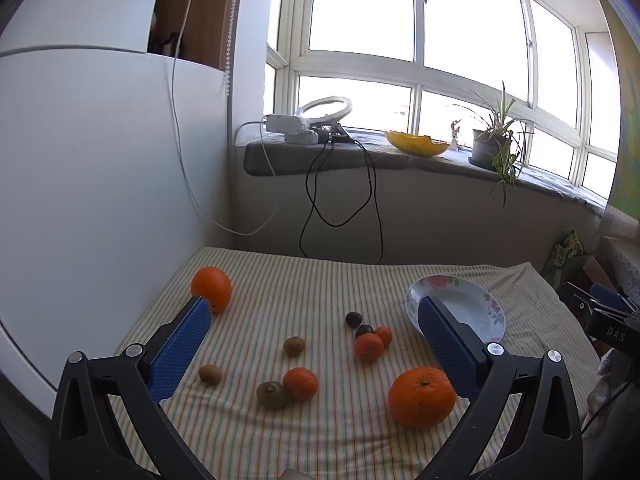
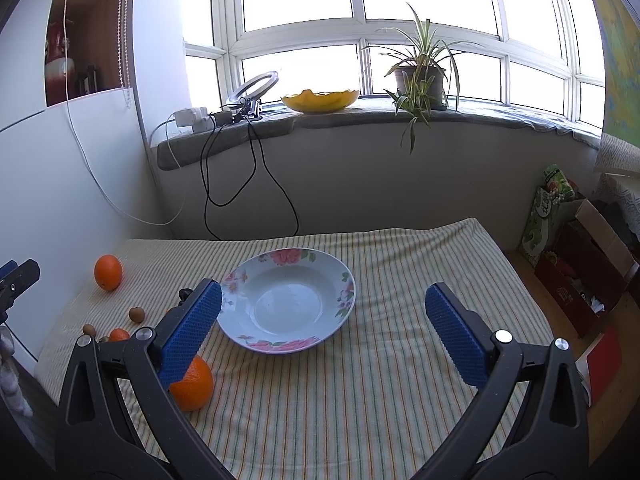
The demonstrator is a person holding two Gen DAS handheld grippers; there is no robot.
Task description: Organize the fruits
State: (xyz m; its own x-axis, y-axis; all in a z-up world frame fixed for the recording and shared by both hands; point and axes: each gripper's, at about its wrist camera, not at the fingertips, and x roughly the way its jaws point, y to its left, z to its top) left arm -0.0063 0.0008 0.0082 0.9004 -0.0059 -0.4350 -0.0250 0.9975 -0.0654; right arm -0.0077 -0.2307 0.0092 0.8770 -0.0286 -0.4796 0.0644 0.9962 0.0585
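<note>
1. The striped cloth [image 2: 360, 392] covers the whole work surface, and both tongs hang above it, wide open and holding nothing.
2. The flowered plate [image 2: 288, 300] lies empty between the right gripper [image 2: 322, 312] pads, nearer its left pad, which hides part of the rim.
3. A large orange [image 1: 422, 397] sits just beside the left gripper [image 1: 314, 334]'s right pad; a second orange [image 1: 212, 288] is partly hidden behind the left pad.
4. Three mandarins [image 1: 301, 383] and brown kiwis [image 1: 273, 394] lie scattered between the left gripper's open pads.
5. Two small dark fruits [image 1: 353, 319] beside the mandarins are too small to identify.
</note>
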